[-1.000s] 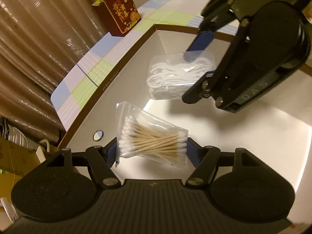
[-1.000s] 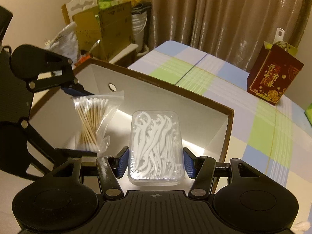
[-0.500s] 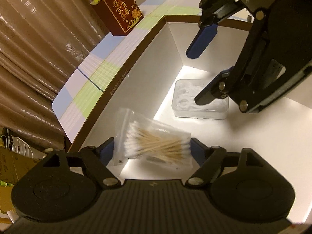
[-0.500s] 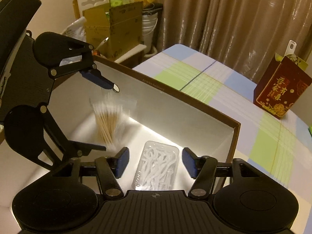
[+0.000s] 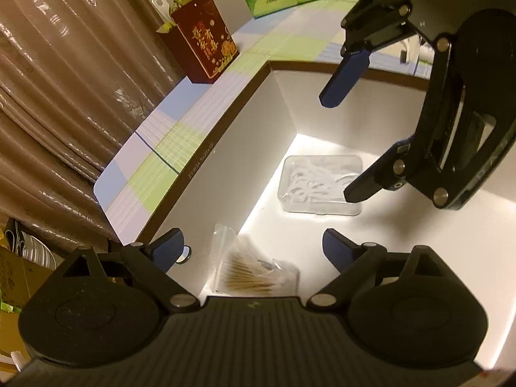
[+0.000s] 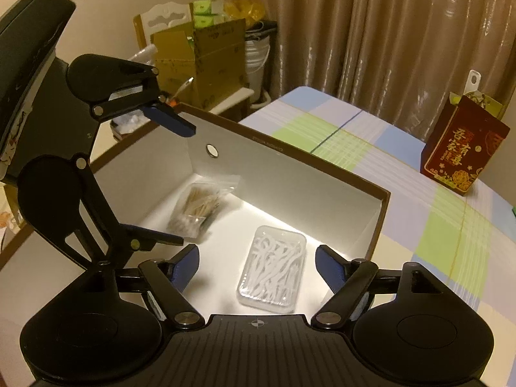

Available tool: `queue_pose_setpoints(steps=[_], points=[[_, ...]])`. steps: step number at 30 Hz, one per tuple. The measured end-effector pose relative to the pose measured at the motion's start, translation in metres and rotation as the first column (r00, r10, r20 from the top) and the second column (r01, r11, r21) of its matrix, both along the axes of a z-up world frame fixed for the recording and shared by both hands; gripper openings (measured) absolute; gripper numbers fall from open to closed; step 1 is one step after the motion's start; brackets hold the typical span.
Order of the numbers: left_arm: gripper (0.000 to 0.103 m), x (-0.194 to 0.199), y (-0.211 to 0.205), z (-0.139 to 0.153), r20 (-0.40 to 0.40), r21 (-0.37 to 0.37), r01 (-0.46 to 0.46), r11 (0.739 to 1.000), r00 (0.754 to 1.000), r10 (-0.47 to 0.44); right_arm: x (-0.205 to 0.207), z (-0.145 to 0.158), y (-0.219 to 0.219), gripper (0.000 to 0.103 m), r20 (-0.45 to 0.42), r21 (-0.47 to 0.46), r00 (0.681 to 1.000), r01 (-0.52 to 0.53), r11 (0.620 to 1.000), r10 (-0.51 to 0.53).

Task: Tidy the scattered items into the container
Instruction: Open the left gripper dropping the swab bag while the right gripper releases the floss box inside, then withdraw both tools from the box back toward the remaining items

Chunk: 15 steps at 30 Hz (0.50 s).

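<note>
Both grippers are hanging above the container [image 6: 377, 222], a white-lined box w/ a brown rim, and both are gaping wide w/ nothing between the fingers. The left gripper [image 5: 253, 246] is sitting over the near-left corner; the swab bag [image 5: 258, 274] is lying on the box floor right below it, up against the long left wall, apart from either blue pad. In the right wrist view the same swab bag [image 6: 200, 206] is resting in the far corner under the round hole in the wall, slightly blurred. The right gripper [image 6: 256, 261] is hovering over the floss pick case [image 6: 274, 272], which is lying flat on the floor close to the end wall and its brown edge, not touching the pads on either side. From the left wrist cam the floss pick case [image 5: 321, 185] is sitting near the lit seam where floor meets wall, w/ the right gripper [image 5: 335, 148] spread above it. The two items are lying well apart; bare white floor is showing btwn them and toward the open side of the box. Outside the rim, the checked tablecloth [image 6: 445, 213] is running along the long wall, w/ a red gift box [image 6: 464, 151] standing on it near the curtain [image 6: 387, 32].
</note>
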<state>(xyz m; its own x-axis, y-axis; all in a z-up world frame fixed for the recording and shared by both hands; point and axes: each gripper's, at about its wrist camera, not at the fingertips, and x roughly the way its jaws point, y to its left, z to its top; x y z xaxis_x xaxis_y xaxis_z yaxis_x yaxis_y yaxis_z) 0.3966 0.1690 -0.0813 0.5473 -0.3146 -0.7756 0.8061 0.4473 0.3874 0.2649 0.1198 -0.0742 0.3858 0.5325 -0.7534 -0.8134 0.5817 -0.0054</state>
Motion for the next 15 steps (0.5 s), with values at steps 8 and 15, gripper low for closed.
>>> queue_pose_setpoints(steps=[8, 15], points=[[0.095, -0.031, 0.010, 0.024, -0.024, -0.080, -0.096, 0.992, 0.995, 0.095, -0.021, 0.023, -0.029, 0.086, 0.000, 0.070, 1.000, 0.009, 0.997, -0.009], [0.095, -0.064, 0.009, 0.042, -0.035, -0.090, -0.202, 0.975, 0.979, 0.199, -0.049, 0.046, -0.057, 0.097, 0.016, 0.123, 1.000, -0.001, 0.992, -0.001]])
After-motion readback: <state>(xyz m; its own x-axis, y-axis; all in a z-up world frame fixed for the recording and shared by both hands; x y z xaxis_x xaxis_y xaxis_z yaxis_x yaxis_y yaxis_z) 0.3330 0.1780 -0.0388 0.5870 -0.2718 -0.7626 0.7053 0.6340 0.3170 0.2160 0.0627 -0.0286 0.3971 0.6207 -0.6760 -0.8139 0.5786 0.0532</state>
